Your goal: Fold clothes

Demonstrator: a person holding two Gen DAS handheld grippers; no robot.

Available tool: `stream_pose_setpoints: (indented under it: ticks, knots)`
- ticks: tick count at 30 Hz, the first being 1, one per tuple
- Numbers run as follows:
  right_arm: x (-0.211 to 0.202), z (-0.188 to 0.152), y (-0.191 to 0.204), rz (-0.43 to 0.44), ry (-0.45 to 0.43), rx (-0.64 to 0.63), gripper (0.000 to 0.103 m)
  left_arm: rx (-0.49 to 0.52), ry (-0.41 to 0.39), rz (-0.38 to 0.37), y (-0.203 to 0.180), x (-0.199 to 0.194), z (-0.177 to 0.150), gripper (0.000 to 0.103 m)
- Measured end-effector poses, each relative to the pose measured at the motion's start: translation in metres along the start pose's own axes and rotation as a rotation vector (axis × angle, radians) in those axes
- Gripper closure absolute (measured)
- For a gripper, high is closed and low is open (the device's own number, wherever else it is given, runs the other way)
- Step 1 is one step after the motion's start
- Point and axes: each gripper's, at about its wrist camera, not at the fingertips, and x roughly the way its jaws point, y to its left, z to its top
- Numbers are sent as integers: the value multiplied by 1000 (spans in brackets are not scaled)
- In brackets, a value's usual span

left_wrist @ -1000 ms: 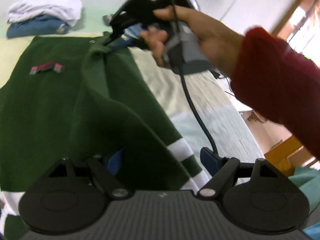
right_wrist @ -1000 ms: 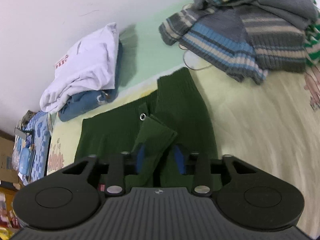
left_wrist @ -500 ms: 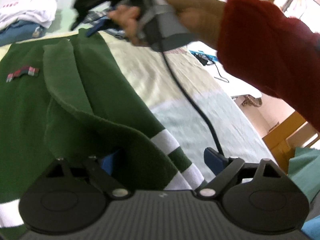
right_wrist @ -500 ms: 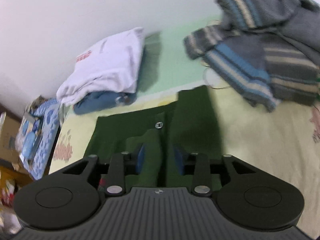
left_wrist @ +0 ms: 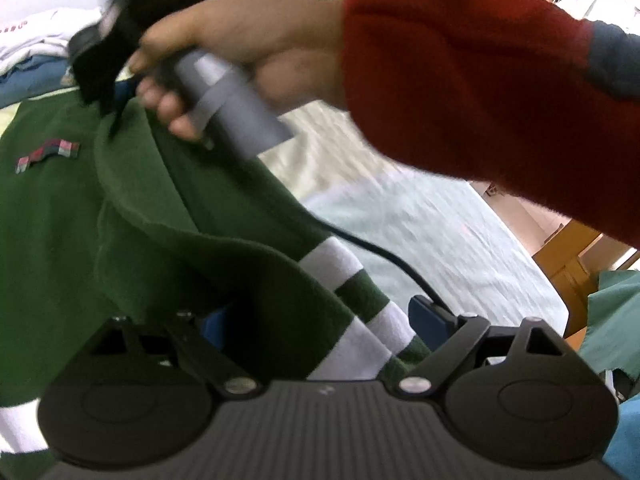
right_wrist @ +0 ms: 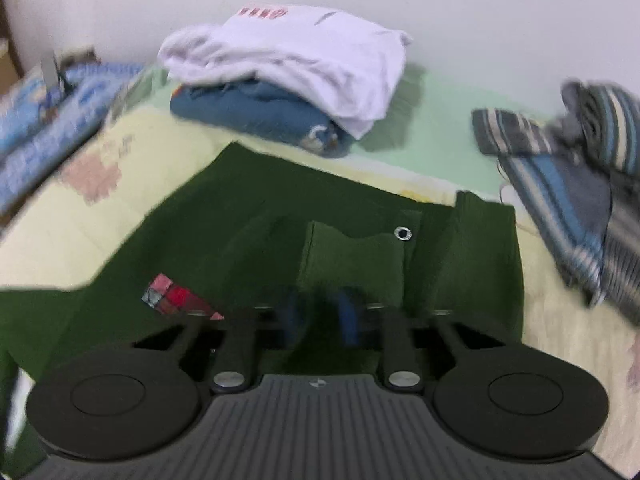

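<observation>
While one green garment [right_wrist: 248, 216] lies spread, right gripper [right_wrist: 320, 316] fingers pinch it; left gripper [left_wrist: 320, 320] fingers spread wide.

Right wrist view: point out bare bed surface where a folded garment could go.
Bare yellow sheet lies left of the green sweater, before the blue patterned bedding. A green strip is open between the white-and-blue folded stack and striped sweaters. Centre is crowded.

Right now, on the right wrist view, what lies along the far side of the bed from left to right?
Blue patterned bedding → folded white top stacked on a blue garment → striped grey-and-blue knitwear.
</observation>
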Motion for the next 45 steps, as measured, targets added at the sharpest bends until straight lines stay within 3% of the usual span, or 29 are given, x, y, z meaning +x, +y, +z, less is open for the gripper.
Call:
stream_pose_setpoints:
  ticks: [3,6,13,20,22,24,26,32,34,36,37,42,45]
  knots:
    - [-20,8,-35,79,-32,144,99,-1,-6,-4,0,0,1,12]
    - [-40,13,-63,93,-77,204,99,2,-15,-20,-1,0,5,12]
    - [-49,12,-103,-28,-93,116,99,83,-23,-81,-25,7,8,12]
    - [-19,-8,-110,-122,-102,56,96,107,40,-61,-23,31,6,12]
    - [-19,-8,-116,-90,-125,107,94,105,44,-54,-24,32,6,12]
    - [-21,-7,-123,-50,-147,165,71,97,46,-50,-25,31,5,11]
    - [-20,-3,-126,-31,-165,210,59,99,48,-45,-26,32,4,10]
    - [-4,1,-123,-73,-144,214,59,113,28,-12,-28,23,6,11]
    - [-2,-1,-123,-73,-148,207,65,92,-18,6,-17,8,11,11]
    - [-7,-2,-121,-73,-172,190,89,61,-68,29,-2,-10,18,9]
    - [-10,-3,-121,-73,-186,181,94,43,-89,46,9,-17,21,7]
    - [-28,0,-117,-26,-272,150,97,-105,-133,103,70,-22,31,5]
    - [-40,4,-114,25,-328,136,97,-198,-94,62,96,-3,30,20]
